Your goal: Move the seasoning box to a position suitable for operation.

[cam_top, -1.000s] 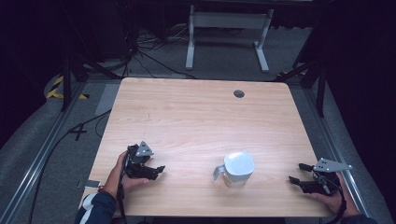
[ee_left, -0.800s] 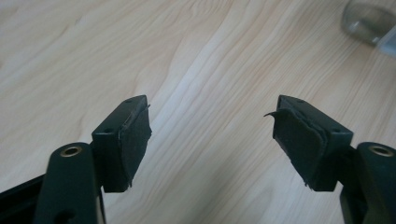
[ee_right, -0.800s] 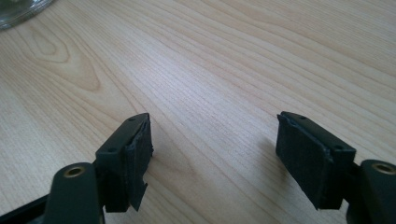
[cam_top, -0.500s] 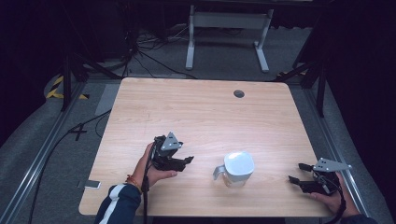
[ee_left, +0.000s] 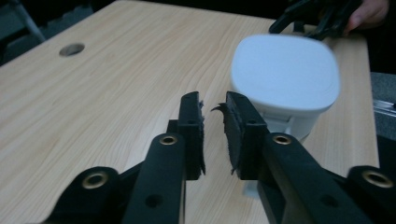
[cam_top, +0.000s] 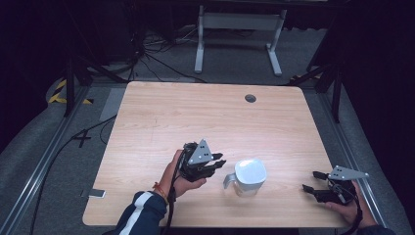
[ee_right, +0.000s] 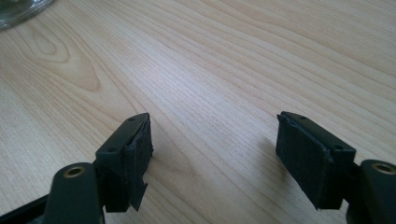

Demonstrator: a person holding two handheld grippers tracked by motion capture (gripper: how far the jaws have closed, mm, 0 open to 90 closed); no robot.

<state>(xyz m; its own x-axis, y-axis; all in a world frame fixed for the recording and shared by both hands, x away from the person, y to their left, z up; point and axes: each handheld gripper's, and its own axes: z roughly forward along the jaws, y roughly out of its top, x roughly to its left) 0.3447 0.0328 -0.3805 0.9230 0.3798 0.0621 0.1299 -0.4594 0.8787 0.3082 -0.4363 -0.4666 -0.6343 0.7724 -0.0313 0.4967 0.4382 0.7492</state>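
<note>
Two tongs: left gripper [cam_top: 219, 163] nearly closed beside the jug [cam_top: 248, 176]'s handle; right gripper [cam_top: 313, 181] apart. We risk tipping it.

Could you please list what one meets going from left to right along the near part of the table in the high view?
Left gripper → white lidded pitcher → right gripper, all over the wooden table.

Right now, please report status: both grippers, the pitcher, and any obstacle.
Left gripper nearly closed, empty, beside handle. Right gripper open, empty. White-lidded clear glass pitcher upright on wooden table. Nothing between.
</note>
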